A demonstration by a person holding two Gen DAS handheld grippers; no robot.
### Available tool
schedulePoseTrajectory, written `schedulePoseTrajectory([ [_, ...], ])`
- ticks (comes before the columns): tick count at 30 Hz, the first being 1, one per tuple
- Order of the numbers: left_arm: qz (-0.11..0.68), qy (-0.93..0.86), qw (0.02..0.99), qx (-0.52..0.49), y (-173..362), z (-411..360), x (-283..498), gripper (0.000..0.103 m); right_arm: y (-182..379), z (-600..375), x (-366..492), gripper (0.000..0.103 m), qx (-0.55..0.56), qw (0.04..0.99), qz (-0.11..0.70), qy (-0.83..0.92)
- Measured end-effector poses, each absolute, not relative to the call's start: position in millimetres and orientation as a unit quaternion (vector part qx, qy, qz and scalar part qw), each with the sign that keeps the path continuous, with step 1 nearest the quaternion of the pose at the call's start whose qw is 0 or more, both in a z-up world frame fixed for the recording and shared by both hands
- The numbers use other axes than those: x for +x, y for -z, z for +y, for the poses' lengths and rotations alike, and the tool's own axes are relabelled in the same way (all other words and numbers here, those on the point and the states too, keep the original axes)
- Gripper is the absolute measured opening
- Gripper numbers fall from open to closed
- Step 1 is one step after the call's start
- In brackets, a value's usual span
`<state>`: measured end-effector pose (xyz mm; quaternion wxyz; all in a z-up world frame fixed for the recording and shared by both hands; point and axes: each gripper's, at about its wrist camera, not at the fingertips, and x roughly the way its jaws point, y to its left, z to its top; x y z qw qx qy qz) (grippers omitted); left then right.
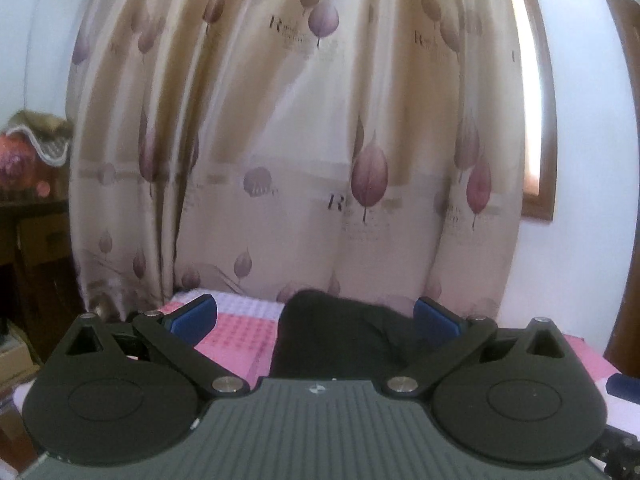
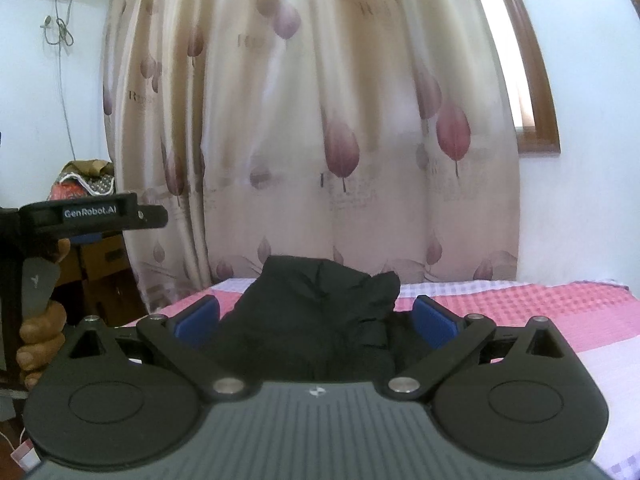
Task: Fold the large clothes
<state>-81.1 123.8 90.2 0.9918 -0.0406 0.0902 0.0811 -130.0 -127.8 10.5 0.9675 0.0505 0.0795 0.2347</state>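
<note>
Two wrist views show both grippers raised level over a bed, facing a curtained window. Left gripper (image 1: 315,318): its blue pads (image 1: 196,314) stand wide apart and nothing is clamped between them. Beyond and between the fingers lies the black garment (image 1: 320,336), bunched in a heap on the pink checked bedspread (image 1: 240,332); whether the fabric touches either pad cannot be told from this view.

Right gripper (image 2: 317,318): jaws likewise spread wide, with blue pads (image 2: 434,320) to either side of the same black garment (image 2: 316,312), which rises in a crumpled mound with folds and a raised edge at its right. The cloth lies close to both pads, yet no pinch is visible — the gripper holds nothing.

At the left edge of the right wrist view appears the left gripper (image 2: 154,216) seen from the side, labelled "GenRobot.AI", with the person's left hand (image 2: 40,332) wrapped around its handle. Behind the bed hangs a cream curtain (image 2: 320,120) printed with purple leaves, beside a brown window frame (image 2: 540,100) — white wall on both sides.
</note>
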Motion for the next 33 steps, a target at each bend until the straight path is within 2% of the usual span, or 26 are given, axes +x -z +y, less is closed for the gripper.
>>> schedulePoseTrajectory([
  [15,0.142,-0.086,0.986,-0.011,-38.1,119.6,-63.0,0.103,32.8,-70.0,-161.7,0.103,0.013,0.977,0.124,-0.171],
  [25,0.13,-0.057,0.99,-0.008,-19.1,115.3,-62.0,0.103,49.1,-46.8,-205.4,0.103,0.021,0.976,0.144,-0.16],
  [26,0.13,-0.059,0.99,-0.007,-18.1,115.0,-61.6,0.103,51.3,-59.5,-174.1,0.103,0.021,0.976,0.145,-0.16],
  [33,0.138,-0.065,0.988,-0.002,-15.5,112.9,-59.3,0.103,50.0,-1.2,-303.4,0.103,0.011,0.98,0.14,-0.14],
])
